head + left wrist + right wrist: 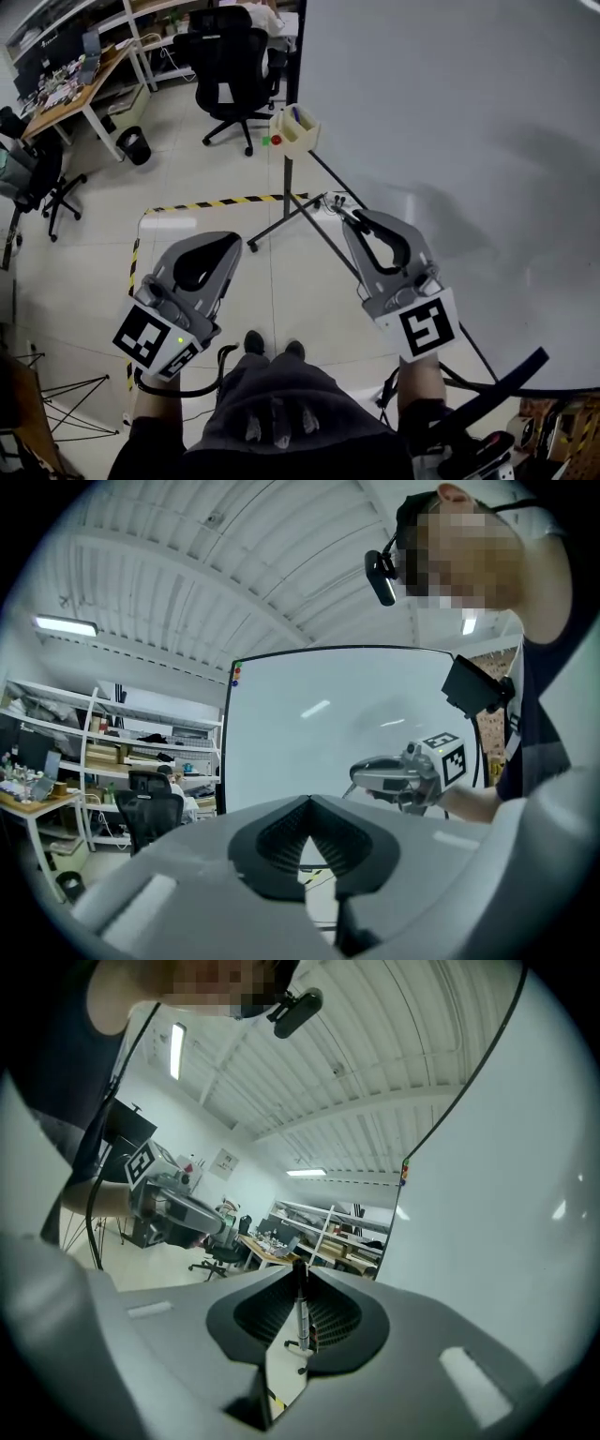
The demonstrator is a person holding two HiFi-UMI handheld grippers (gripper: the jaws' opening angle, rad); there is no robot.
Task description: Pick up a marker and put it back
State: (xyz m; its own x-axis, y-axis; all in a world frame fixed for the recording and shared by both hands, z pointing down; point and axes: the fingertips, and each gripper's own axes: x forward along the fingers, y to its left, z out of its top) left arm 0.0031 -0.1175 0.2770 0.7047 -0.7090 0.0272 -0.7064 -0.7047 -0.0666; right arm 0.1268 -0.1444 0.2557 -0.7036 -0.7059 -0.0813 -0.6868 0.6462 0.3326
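Overhead, the right gripper (353,218) clamps a slim pale marker (336,203), well apart from the cream plastic holder (295,131) on its stand.

Left gripper view: the left gripper (309,803) is clenched and empty.

Right gripper view: the marker stands pinched between the jaws.

Judged: the return is pending. The next move calls for lining the marker up over the holder.

- Open floor (281,281) runs straight ahead to the holder (293,131).
- The whiteboard (450,141) walls off the whole right side.
- The stand's legs (267,232) sprawl across the floor; an office chair (230,66) stands beyond.
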